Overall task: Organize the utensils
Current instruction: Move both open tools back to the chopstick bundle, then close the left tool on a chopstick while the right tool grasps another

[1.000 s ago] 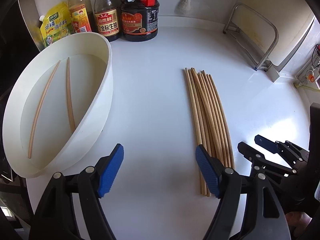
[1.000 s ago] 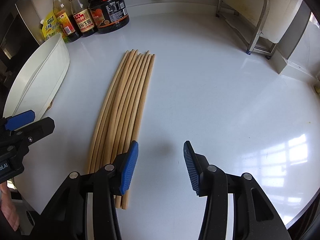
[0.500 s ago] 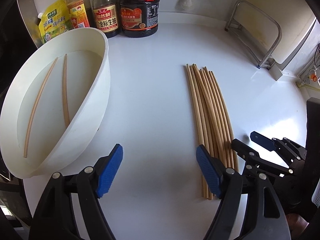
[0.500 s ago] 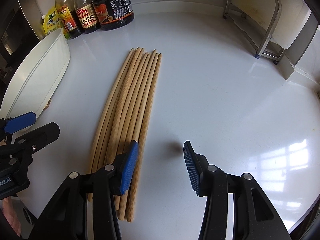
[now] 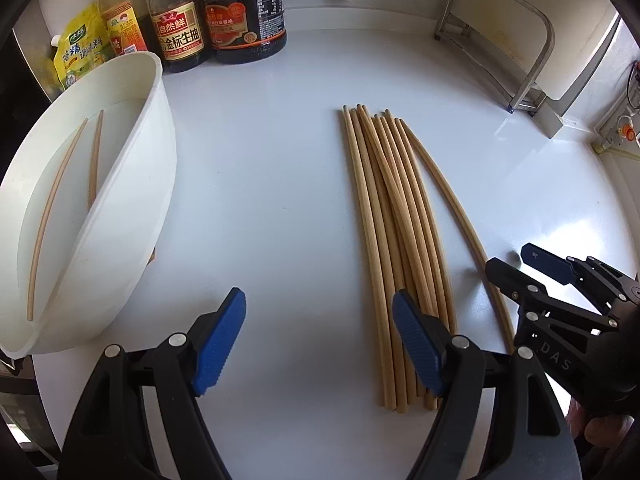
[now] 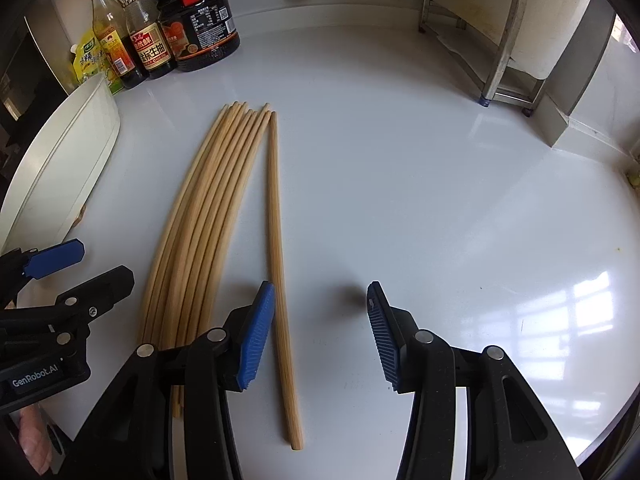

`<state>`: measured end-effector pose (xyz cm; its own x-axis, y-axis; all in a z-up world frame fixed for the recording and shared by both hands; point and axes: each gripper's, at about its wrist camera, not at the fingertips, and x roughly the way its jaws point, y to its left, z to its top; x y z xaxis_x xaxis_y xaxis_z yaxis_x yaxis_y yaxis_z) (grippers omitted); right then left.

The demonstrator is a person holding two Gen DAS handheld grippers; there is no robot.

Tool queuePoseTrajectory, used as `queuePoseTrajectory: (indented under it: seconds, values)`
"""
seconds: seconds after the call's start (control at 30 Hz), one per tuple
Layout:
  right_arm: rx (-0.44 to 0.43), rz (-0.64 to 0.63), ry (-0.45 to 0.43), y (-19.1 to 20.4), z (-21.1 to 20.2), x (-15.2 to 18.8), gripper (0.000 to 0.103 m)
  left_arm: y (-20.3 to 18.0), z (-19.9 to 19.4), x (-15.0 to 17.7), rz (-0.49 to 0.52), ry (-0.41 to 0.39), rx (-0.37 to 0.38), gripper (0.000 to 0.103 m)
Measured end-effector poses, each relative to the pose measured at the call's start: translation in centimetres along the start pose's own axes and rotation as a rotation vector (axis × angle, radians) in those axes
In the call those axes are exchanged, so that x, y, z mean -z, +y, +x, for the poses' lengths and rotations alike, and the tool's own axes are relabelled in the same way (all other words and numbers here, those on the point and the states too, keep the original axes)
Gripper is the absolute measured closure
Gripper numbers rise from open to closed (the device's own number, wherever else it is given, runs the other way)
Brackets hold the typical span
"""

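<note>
We hold the left tool (image 5: 318, 344) with its blue-padded fingers spread apart above the glossy white tabletop (image 5: 260, 200), gripping nothing. Our right tool (image 6: 320, 336) is likewise wide apart and holds nothing. The bundle of long pale wooden chopsticks (image 5: 394, 248) lies on the tabletop toward 1 o'clock of the left tool, its near ends passing under that tool's right finger. Compared with half a second ago, one single wooden chopstick (image 6: 278, 272) now lies split off from the bundle's right side, where earlier all lay packed together; it lies just beside the right tool's left blue pad (image 6: 256, 340), inside the gap. At 10 o'clock in the left view sits the white oval plastic tub (image 5: 132, 208), with two wooden chopsticks (image 5: 94, 160) inside it. Dark sauce bottles (image 5: 244, 12) stand at 12 o'clock.
</note>
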<state>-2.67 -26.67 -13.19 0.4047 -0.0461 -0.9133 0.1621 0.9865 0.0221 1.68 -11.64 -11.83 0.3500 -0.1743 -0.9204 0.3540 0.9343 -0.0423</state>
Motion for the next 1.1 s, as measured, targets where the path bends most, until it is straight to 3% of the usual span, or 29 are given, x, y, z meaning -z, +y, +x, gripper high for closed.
queuePoseTrajectory:
  seconds: [0.37, 0.77, 1.1]
  values:
    - [-0.008, 0.017, -0.011, -1.7, -0.3, 0.4, 0.056, -0.3, 1.7, -0.2, -0.019, 0.011, -0.028, 0.029]
    - [0.012, -0.006, -0.025, -1.5, 0.0, 0.1, 0.056, -0.1, 2.4, -0.5, -0.023, 0.008, -0.080, 0.027]
    - [0.034, -0.053, -0.040, -0.9, 0.7, -0.4, 0.056, -0.4, 2.6, -1.2, -0.053, -0.009, -0.076, 0.030]
